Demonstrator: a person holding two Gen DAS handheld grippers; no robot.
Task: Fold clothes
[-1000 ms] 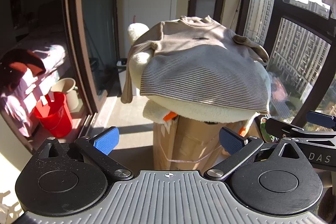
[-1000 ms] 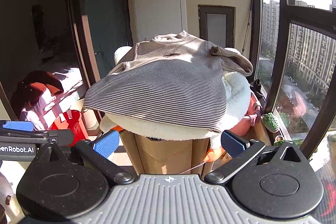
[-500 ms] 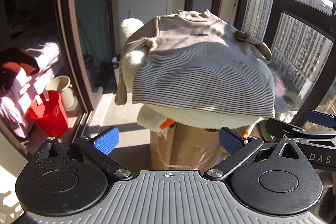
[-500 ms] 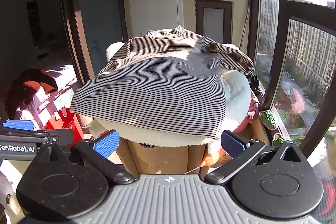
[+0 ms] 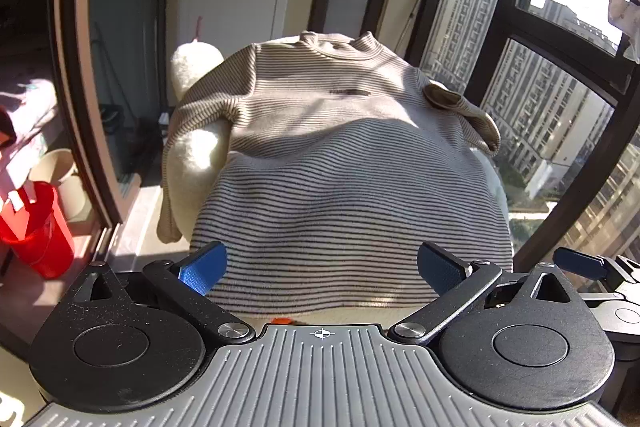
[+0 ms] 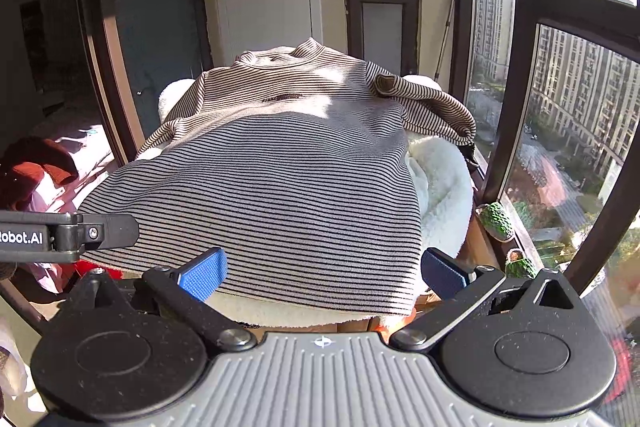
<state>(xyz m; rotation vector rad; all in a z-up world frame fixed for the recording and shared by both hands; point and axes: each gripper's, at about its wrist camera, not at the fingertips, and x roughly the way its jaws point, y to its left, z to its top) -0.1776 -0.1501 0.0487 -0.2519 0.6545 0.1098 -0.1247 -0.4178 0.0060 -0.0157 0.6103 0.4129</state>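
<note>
Fingers of both the left gripper [image 5: 318,269] and the right gripper [image 6: 322,273] are spread wide and empty, with the striped shirt [image 5: 348,183] dead ahead, hem nearest, collar farthest, its long axis running away, both grippers about equally near.

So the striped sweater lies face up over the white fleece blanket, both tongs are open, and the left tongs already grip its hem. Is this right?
Not quite. In the left wrist view the left tongs are open at the hem of the striped sweater but grip nothing. The rest holds: the sweater lies face up over the white fleece blanket, and the right tongs are open too.
</note>
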